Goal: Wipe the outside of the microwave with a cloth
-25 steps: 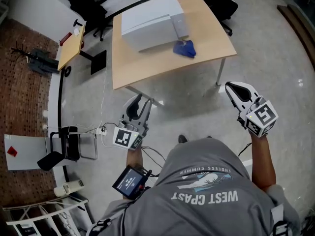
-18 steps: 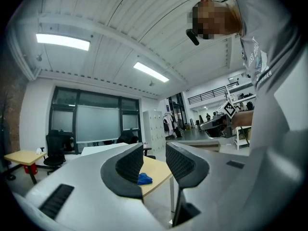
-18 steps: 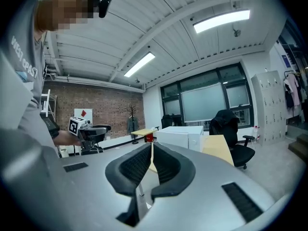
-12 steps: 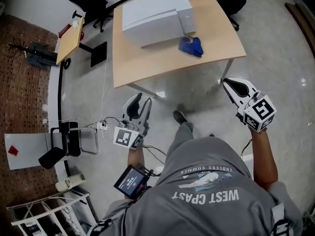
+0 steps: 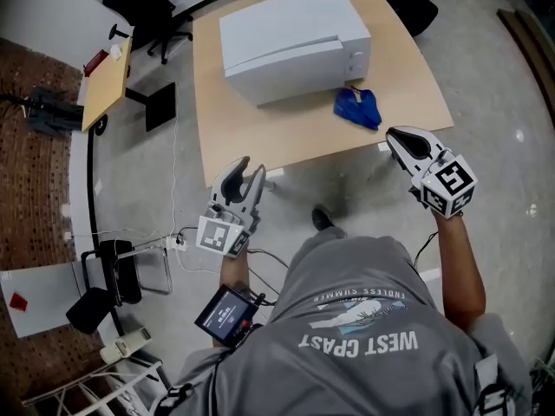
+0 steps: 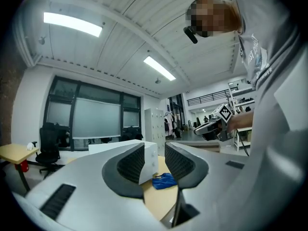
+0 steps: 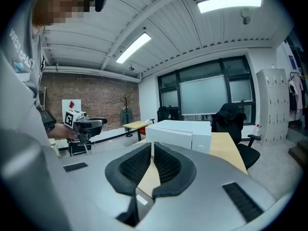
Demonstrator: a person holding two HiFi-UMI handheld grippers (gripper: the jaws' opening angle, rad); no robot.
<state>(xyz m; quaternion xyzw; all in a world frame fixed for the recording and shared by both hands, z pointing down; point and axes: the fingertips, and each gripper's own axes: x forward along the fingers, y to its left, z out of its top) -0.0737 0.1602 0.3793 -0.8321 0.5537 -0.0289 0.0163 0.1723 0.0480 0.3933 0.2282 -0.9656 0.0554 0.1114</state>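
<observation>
Left tool (image 5: 246, 170) had its jaws spread; they had just been closing a bit, with nothing between the pads. Through the gap, the left gripper view showed only the white microwave (image 6: 115, 147) and the blue cloth (image 6: 163, 181), both farther off on the table (image 6: 156, 201). Right tool (image 5: 395, 137) had its jaws pressed together, pads meeting, nothing held. Both tools were hand-held and clear of the task items. In head view the left one sat at the table's near edge by the near-left corner, and the right one just off the near-right corner. Each carried its marker cube at the rear. Microwave sat toward the far side of the light wooden table, door shut, control panel on the right end as seen from the head camera. Cloth lay crumpled on the tabletop just in front of that panel end, beside the microwave's front right corner; contact between the two could not be made out. It was nearer the right tool than the left, and neither tool touched it. Person wore a grey printed shirt (image 5: 364, 336), with a small screen device (image 5: 228, 315) near the left forearm. Black office chairs (image 5: 139, 16) stood beyond the table's far-left side, next to a small wooden side table (image 5: 108, 81). A cable (image 5: 178, 172) ran across the grey floor (image 5: 486, 85) on the left.
</observation>
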